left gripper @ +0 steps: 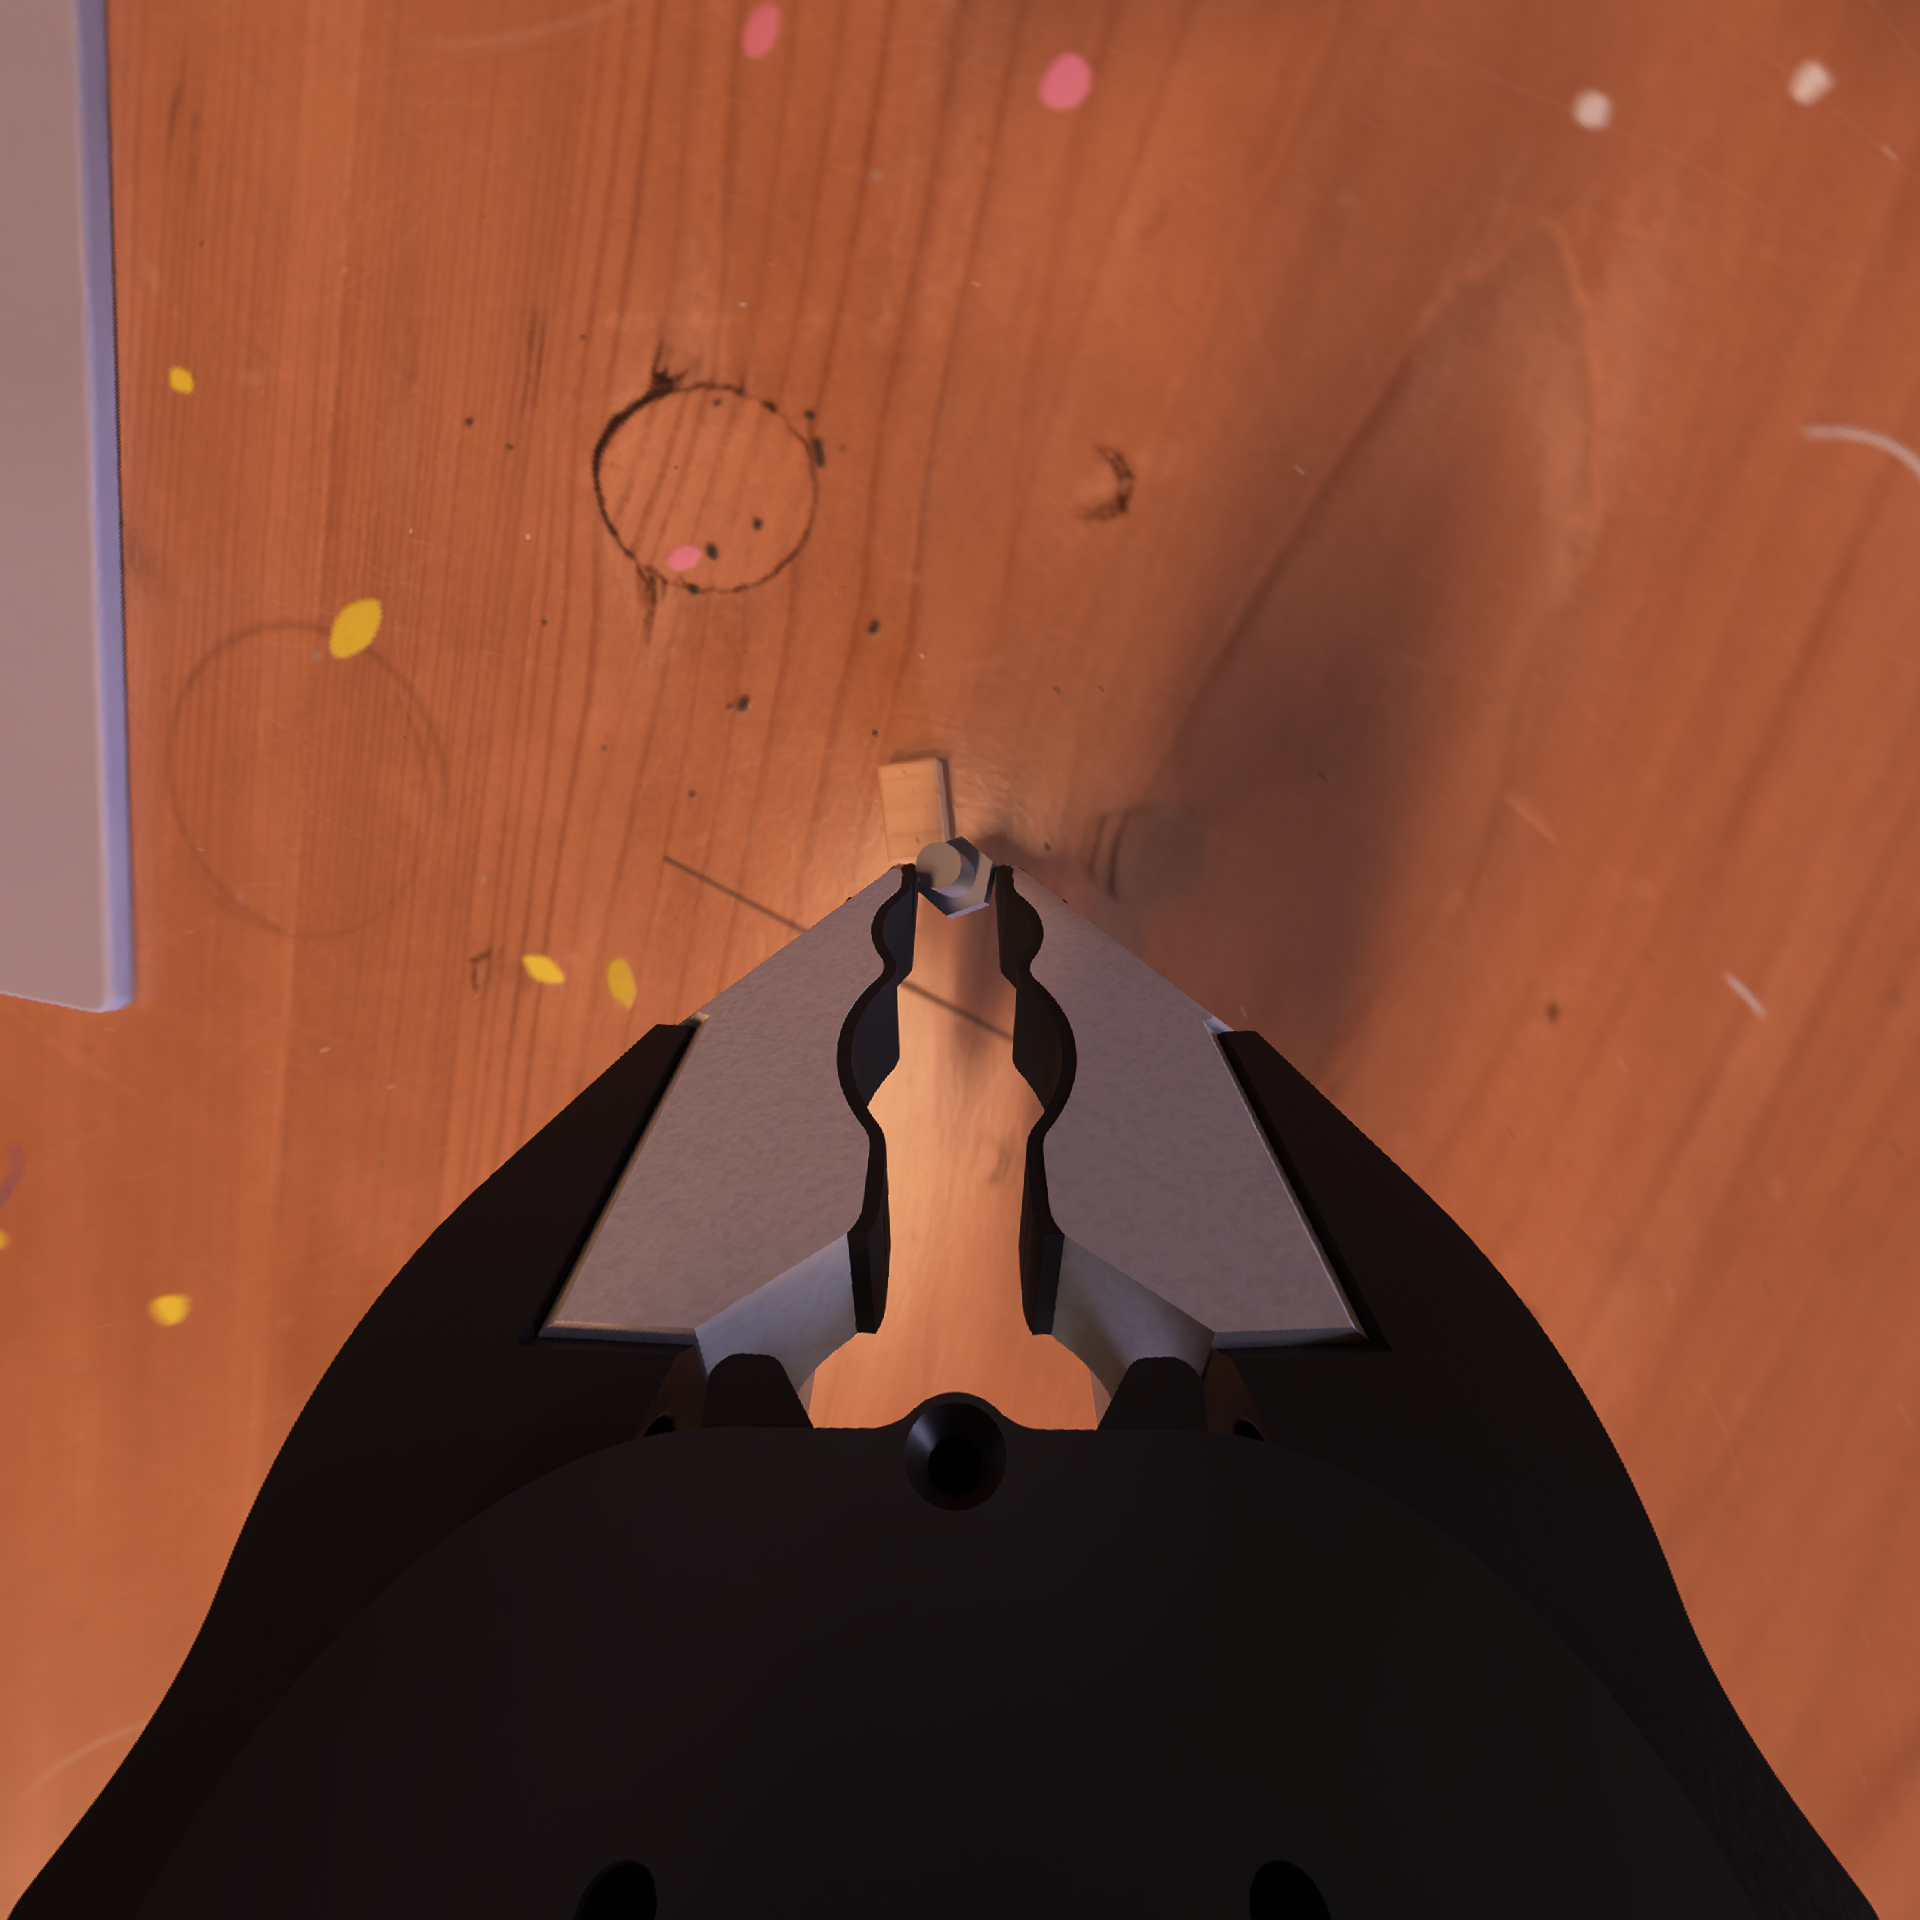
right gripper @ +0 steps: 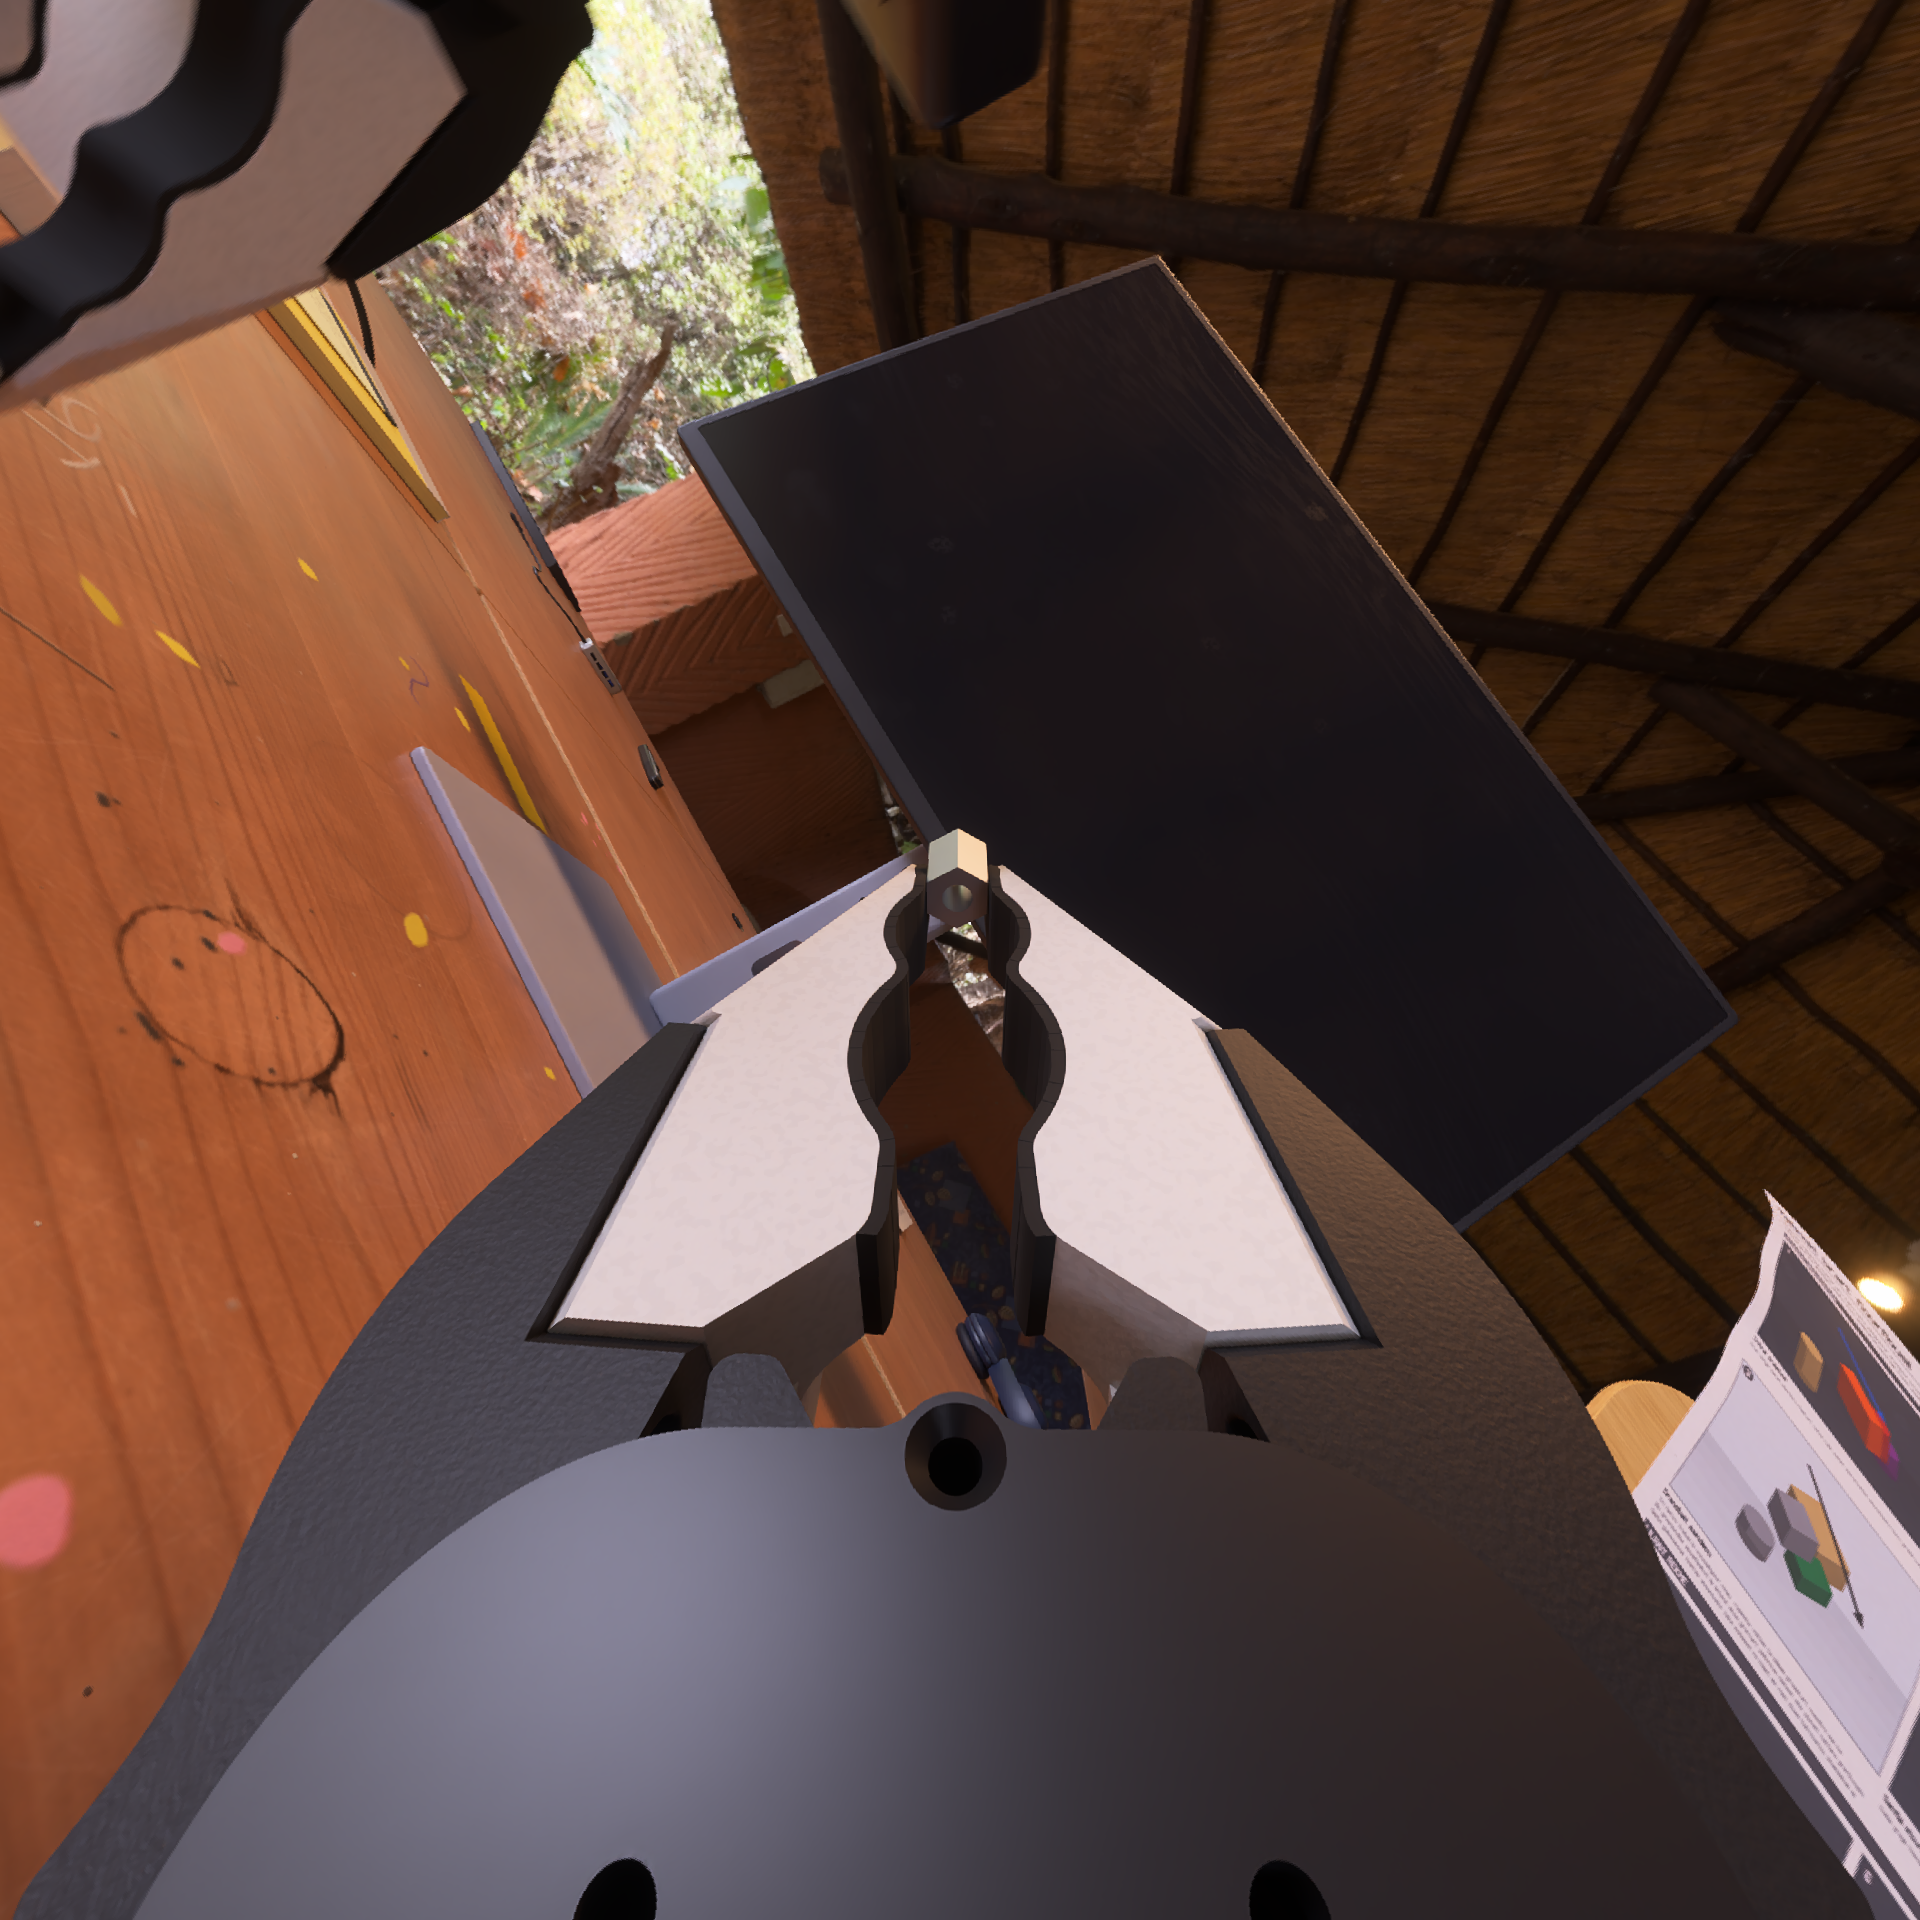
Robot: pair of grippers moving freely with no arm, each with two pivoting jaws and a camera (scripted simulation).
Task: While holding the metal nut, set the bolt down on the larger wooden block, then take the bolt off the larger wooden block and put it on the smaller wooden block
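Observation:
In the left wrist view, my left gripper (left gripper: 954,885) points down at the wooden table and is shut on the grey bolt (left gripper: 951,883), seen end-on at the fingertips. A small pale wooden block (left gripper: 914,802) lies on the table just beyond the tips, its near end hidden by the bolt. I cannot tell which of the two blocks it is, and the other block is out of view. In the right wrist view, my right gripper (right gripper: 956,896) is shut on the metal hex nut (right gripper: 956,881) and holds it up in the air, tilted away from the table.
A flat grey pad lies at the table's left edge (left gripper: 57,520) and also shows in the right wrist view (right gripper: 540,914). A dark monitor (right gripper: 1195,727) stands behind the nut. A printed sheet (right gripper: 1808,1558) hangs at the right. The left gripper's fingers (right gripper: 208,156) show top left.

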